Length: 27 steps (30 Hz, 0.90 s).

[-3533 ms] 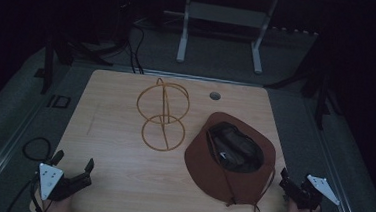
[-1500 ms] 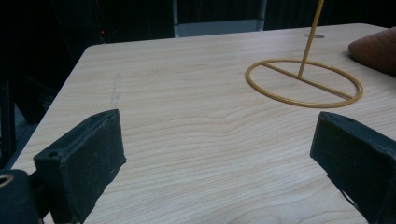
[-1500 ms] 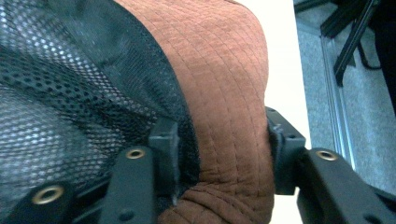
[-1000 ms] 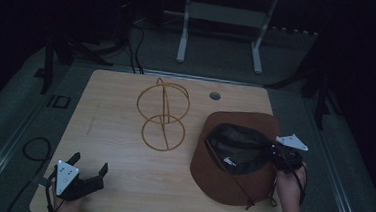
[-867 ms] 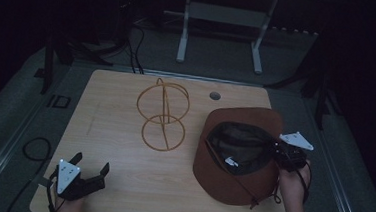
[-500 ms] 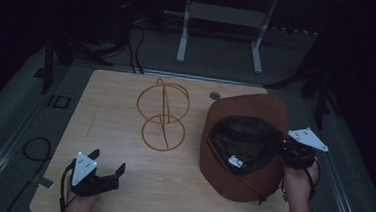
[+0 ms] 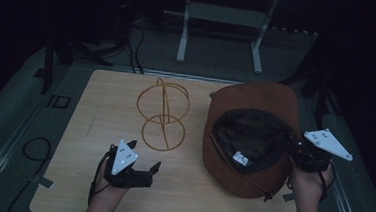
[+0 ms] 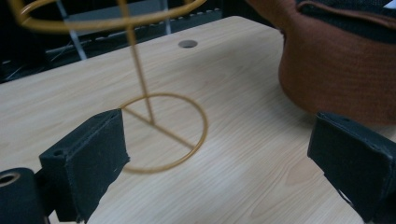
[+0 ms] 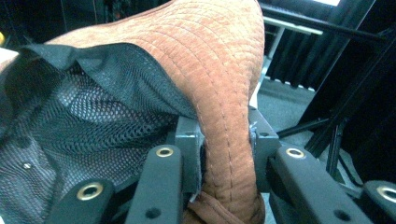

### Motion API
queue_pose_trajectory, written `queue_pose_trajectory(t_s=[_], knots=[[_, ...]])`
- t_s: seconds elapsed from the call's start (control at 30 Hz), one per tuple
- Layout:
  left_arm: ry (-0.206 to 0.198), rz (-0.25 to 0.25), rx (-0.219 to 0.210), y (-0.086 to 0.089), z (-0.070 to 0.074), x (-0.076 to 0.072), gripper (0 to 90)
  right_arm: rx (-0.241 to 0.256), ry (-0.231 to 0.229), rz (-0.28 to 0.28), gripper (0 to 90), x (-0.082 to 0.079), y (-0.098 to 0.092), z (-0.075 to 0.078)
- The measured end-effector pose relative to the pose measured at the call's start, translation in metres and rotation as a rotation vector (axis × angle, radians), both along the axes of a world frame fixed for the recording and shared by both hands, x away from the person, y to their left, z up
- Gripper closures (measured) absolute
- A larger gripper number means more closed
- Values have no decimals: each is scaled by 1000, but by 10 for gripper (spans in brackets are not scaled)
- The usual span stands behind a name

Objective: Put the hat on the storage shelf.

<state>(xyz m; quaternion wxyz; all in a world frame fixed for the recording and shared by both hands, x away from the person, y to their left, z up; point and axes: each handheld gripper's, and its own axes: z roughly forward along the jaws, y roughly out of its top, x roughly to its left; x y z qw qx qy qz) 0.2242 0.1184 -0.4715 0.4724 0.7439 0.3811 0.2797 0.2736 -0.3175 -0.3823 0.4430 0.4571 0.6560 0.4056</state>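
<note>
A brown brimmed hat (image 7: 253,140) with a black mesh lining is tipped up at the table's right side, its opening toward me. My right gripper (image 7: 296,148) is shut on the hat's brim (image 9: 227,140), which is pinched between the two jaws. A gold wire hat stand (image 7: 163,115) with a round base ring (image 8: 163,133) stands upright at the table's middle. My left gripper (image 7: 142,158) hovers near the front left, open, its black pads (image 8: 88,161) apart just short of the stand's base.
The wooden table (image 7: 94,129) has a small round hole (image 8: 187,44) near its far edge. A metal frame (image 7: 222,18) stands on the floor beyond it. A cable (image 7: 32,150) lies left of the table.
My right gripper took hold of the hat's brim and lifted it, tipping the hat up and back. My left gripper moved right and forward toward the wire stand.
</note>
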Motion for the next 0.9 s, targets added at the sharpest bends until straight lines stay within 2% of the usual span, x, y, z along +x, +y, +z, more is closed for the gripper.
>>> queue_pose_trajectory(t_s=[0.2,0.4,0.47,0.6,0.67,0.8,0.83,0.9], knots=[[22,-67,40,-32,16,16,49,4,-20,24,719,-11,1,5],[76,-119,-4,-55,24,38,50,3,-46,35,719,-22,3,8],[77,-95,-5,-63,28,44,49,3,-51,36,719,-25,4,9],[68,-121,-40,-80,41,54,50,-1,-65,47,719,-31,5,9],[66,-137,-40,-90,45,59,50,-4,-70,50,718,-33,7,9],[86,-139,-38,-109,48,71,50,-10,-83,60,718,-37,10,10],[91,-133,-27,-113,48,74,50,-13,-86,62,718,-39,10,11],[118,-132,-37,-118,47,80,54,-9,-99,69,719,-41,11,12]])
